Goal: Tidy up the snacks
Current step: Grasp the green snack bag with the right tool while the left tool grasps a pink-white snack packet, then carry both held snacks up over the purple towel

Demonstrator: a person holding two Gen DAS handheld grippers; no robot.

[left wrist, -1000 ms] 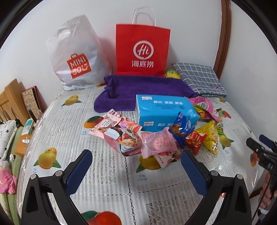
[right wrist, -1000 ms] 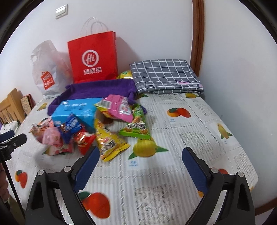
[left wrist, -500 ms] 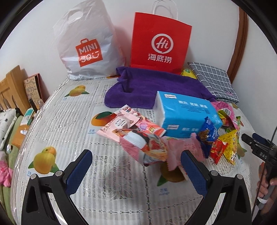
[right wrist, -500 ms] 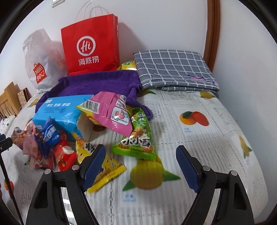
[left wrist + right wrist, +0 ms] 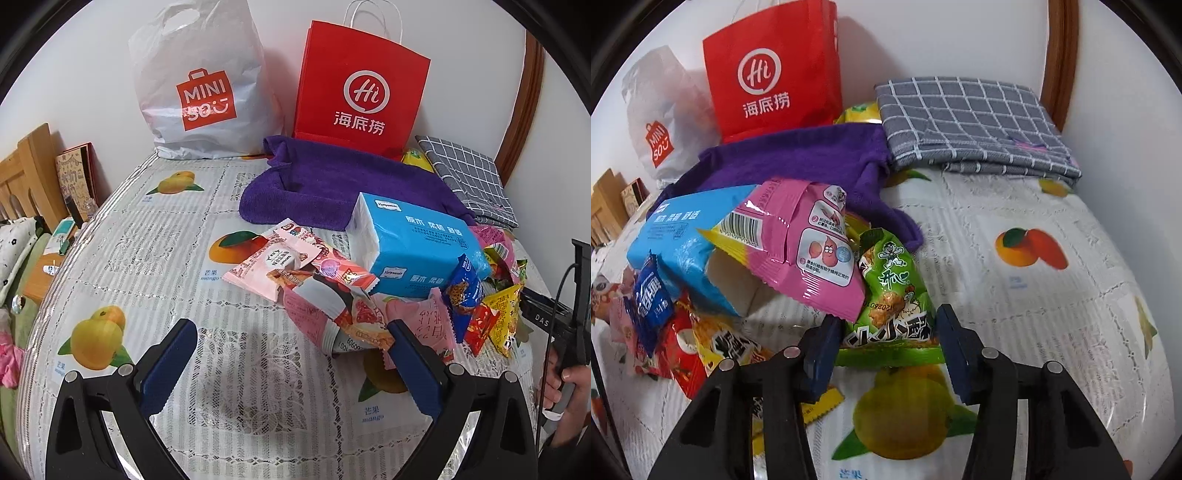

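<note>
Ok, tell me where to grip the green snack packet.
Grip the green snack packet across its near bottom end, from the table's front edge. It lies flat, lengthwise toward the right gripper, whose jaws have just been closing and already straddle that free end.

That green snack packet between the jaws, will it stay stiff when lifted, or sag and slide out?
The green snack packet looks like thin, glossy film, so it is probably light and will likely flop or crinkle rather than hold its shape. The shiny surface may be slippery. The right gripper has just been closing its jaws around the packet's lower end, so the top would probably droop.
</note>
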